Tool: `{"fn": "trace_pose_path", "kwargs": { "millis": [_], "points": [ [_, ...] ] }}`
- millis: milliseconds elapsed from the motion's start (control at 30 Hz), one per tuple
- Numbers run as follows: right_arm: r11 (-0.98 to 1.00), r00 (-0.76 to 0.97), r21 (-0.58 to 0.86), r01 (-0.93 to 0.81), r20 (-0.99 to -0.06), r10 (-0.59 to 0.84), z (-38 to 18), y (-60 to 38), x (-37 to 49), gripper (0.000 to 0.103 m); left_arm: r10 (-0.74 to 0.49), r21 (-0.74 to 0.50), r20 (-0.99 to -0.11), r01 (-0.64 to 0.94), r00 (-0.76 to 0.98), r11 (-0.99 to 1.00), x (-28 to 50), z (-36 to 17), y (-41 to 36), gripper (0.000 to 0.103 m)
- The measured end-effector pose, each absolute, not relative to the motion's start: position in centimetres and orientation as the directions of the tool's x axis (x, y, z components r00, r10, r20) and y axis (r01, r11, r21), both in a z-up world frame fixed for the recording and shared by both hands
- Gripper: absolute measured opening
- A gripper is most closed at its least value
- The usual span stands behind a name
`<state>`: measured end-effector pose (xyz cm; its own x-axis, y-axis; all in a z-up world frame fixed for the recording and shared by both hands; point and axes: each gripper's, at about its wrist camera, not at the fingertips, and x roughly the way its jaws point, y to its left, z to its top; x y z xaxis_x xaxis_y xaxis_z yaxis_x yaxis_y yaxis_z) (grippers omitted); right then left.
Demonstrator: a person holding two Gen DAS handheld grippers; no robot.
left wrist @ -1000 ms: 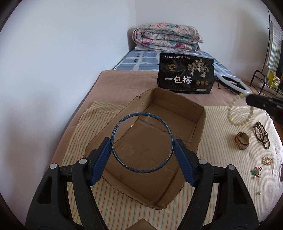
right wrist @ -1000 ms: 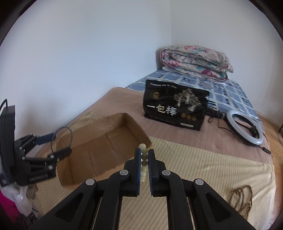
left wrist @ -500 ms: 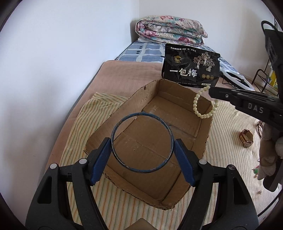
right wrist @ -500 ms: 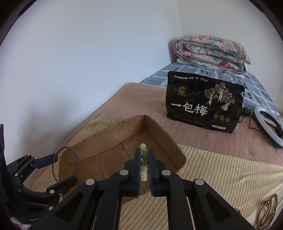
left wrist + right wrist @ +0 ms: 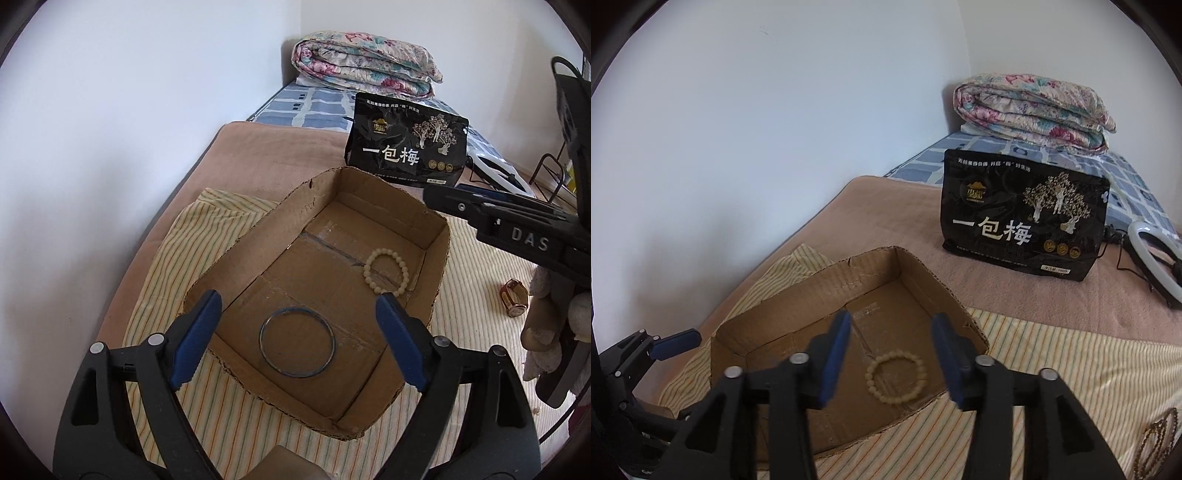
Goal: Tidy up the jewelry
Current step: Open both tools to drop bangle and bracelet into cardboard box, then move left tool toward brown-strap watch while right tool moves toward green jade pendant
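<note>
A thin blue bangle (image 5: pixel 297 375) lies flat on the floor of the cardboard box (image 5: pixel 258 236), at its near end. My left gripper (image 5: pixel 295 301) hovers above it, jaws opening, pads clear of the ring. A cream bead bracelet (image 5: pixel 405 275) rests on the box floor towards the right wall. In the right wrist view the same bracelet (image 5: pixel 868 377) lies below my right gripper (image 5: pixel 892 319), whose jaws are opening with nothing between the pads. The right gripper's fingers (image 5: pixel 461 206) reach over the box's right rim. The left gripper's blue pad (image 5: pixel 674 341) shows at the left by the box (image 5: pixel 827 288).
The box sits on a striped cloth (image 5: pixel 177 258) on a bed against a white wall at the left. A black snack bag (image 5: pixel 402 144) stands behind it, then a folded quilt (image 5: pixel 365 62) and a ring light (image 5: pixel 1148 254). A watch (image 5: pixel 513 297) and a dark bead chain (image 5: pixel 1160 439) lie on the cloth.
The left gripper widened and let go of the blue bangle, which dropped to the box floor. The right gripper opened and the bead bracelet fell into the box.
</note>
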<state>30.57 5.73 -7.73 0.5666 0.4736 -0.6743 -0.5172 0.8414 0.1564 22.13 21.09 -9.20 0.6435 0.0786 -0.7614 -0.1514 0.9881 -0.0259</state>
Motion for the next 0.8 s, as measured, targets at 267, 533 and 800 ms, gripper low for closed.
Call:
{"fn": "trace_pose_path", "kwargs": {
  "millis": [267,533,800],
  "points": [
    [0.863,0.609,0.138,-0.487,-0.654,0.448,-5.7,3.5,29.8,0.069,0.083,-0.030,-0.753,-0.161,0.653,0.987,21.7,-8.3,20.9,0.088],
    [0.884,0.653,0.105,-0.455,-0.636,0.412,-3.9,0.7,28.1,0.078,0.087,-0.013,-0.721,-0.139,0.687,0.990,21.2,-6.9,19.0,0.088],
    [0.916,0.711,0.073,-0.394,-0.608,0.354,-2.2,-5.1,25.5,0.087,0.051,-0.026,-0.699,-0.096,0.714,0.995,21.1,-5.7,16.1,0.088]
  ]
}}
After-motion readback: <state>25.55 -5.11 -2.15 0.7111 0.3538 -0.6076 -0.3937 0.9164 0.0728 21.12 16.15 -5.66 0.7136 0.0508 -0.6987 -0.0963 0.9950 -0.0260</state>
